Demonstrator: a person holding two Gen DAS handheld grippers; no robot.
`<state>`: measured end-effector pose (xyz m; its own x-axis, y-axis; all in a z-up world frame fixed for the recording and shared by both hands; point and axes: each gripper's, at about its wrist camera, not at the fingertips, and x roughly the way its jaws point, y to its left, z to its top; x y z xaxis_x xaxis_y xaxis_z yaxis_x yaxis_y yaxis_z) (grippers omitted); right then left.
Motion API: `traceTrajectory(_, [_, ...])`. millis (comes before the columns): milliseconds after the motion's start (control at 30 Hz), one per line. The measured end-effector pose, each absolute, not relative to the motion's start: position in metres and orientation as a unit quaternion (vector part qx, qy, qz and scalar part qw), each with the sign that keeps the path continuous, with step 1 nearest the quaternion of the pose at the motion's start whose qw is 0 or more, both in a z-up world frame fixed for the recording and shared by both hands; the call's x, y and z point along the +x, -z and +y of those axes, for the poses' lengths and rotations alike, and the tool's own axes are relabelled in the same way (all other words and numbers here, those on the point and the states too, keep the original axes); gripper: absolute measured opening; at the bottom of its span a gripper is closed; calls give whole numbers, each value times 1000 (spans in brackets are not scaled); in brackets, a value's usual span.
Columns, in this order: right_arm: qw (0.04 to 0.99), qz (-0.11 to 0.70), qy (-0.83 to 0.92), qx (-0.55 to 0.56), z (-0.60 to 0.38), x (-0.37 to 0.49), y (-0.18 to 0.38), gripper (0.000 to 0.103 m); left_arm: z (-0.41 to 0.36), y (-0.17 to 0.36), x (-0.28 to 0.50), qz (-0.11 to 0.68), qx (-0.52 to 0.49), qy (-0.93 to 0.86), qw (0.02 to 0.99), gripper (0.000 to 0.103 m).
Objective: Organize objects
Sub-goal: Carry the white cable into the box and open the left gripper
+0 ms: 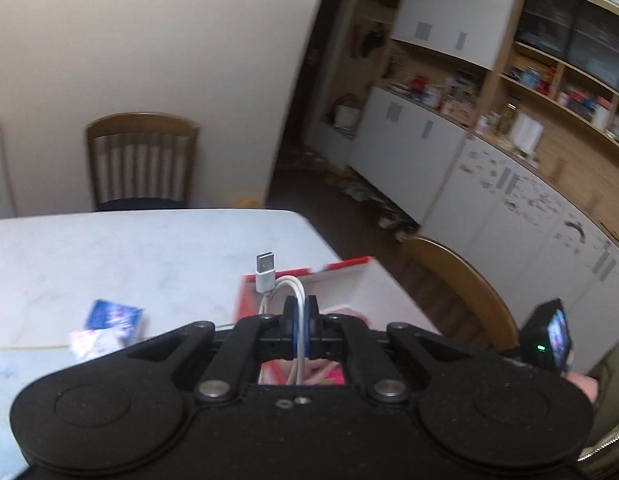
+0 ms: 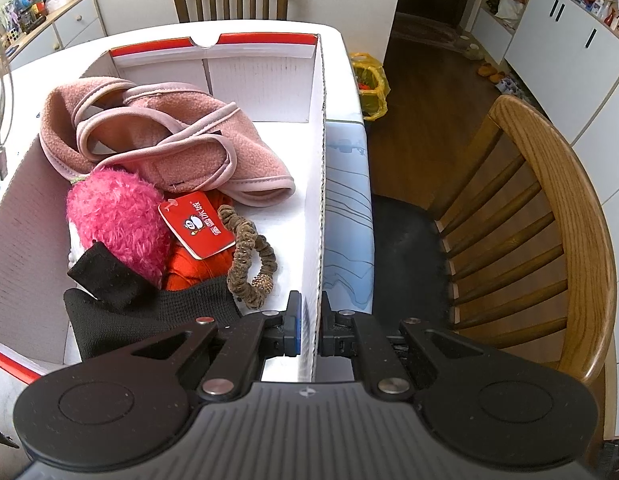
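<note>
The left gripper point(image 1: 300, 312) is clamped on a white USB cable point(image 1: 287, 292), the box point(image 1: 349, 270) just beyond it. The right gripper point(image 2: 309, 320) pinches the box wall; clothes are inside, packets point(image 1: 105, 330) left.

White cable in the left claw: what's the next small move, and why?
Probably carry it over the box and lower it in. The left claw is shut on the white cable, the right claw pinches the box wall, and other items already lie inside.

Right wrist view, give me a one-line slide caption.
Right hand-held gripper clamps the box wall; inside lie a pink fleece, plush, scrunchie.
</note>
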<state>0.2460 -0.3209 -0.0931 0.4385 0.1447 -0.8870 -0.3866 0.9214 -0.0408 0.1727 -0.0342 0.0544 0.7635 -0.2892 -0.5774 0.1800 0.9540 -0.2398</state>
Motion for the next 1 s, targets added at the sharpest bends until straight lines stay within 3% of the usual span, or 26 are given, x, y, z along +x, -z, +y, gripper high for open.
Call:
traceTrajectory(467, [840,505,-161,-119,-321,246,93,7,-149,0,209,369,11,227,901,0])
traceTrajectory(1000, [839,506,-163,-116,-320,246,94,7,-178,65,224,460,31,240,854,1])
